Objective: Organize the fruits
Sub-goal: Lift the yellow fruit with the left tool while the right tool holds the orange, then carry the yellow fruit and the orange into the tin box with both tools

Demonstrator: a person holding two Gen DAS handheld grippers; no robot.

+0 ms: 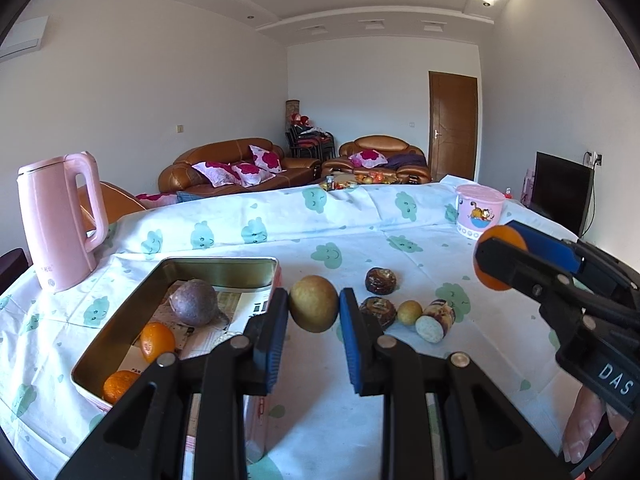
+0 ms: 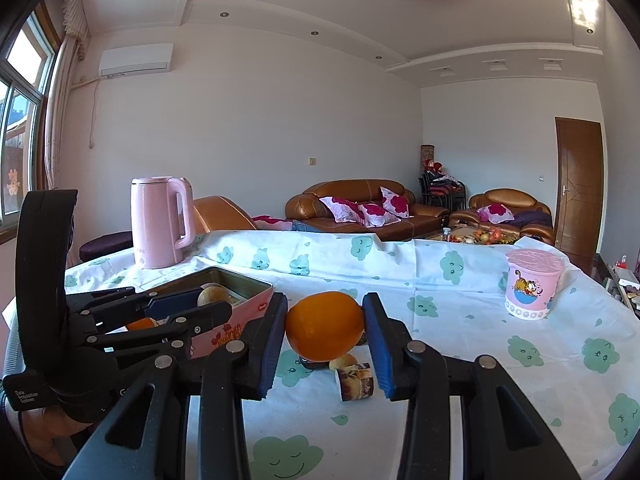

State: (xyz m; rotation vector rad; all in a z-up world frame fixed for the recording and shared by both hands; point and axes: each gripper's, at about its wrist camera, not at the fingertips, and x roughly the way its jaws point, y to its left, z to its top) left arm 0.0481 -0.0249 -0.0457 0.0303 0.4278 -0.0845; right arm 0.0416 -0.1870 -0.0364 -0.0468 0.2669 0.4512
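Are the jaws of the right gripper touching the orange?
Touching. The right wrist view shows both blue pads of the right gripper pressed on the orange, holding it above the table.

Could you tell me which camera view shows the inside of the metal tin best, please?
The left wrist view: it looks down into the tin, showing fruit on paper. The right wrist view shows mainly its pink outer wall, partly hidden behind the left gripper.

The kettle stands behind the tin, left. Loose fruits lie right of the tin. The tub stands far right, behind them.
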